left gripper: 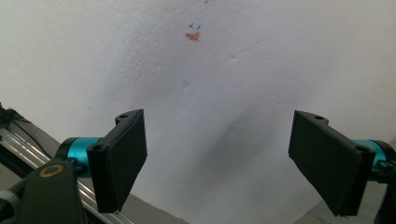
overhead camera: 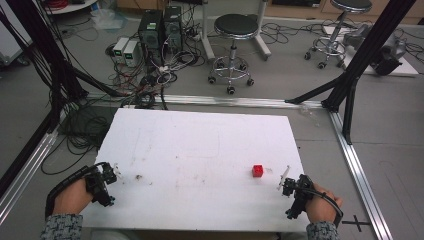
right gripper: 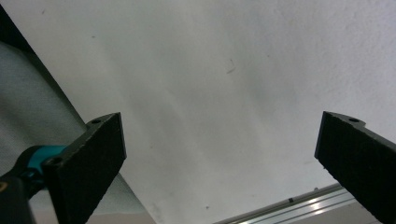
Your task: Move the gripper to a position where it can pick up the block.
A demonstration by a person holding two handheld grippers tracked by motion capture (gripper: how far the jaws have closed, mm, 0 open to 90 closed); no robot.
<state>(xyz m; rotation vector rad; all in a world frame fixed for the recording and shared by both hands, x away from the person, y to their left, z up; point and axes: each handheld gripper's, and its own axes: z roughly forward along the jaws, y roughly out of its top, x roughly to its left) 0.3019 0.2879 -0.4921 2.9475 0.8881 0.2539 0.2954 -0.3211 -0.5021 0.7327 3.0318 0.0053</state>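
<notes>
A small red cube [overhead camera: 257, 170] sits on the white table [overhead camera: 200, 145] toward its right front. My right gripper [overhead camera: 291, 191] rests at the table's front right corner, just right of and nearer than the cube, held by a hand. In the right gripper view its jaws stand wide apart [right gripper: 219, 158] over bare white tabletop with nothing between them. My left gripper [overhead camera: 106, 181] is at the front left corner in the other hand. Its jaws also stand wide apart [left gripper: 217, 158] over the white surface, empty.
A small brown smudge [overhead camera: 138, 176] marks the table near the left gripper, and an orange mark [left gripper: 192, 36] lies ahead of its jaws. Aluminium frame rails [overhead camera: 357, 165] run along the table's sides. Stools [overhead camera: 235, 30], computers [overhead camera: 160, 27] and cables crowd the floor beyond.
</notes>
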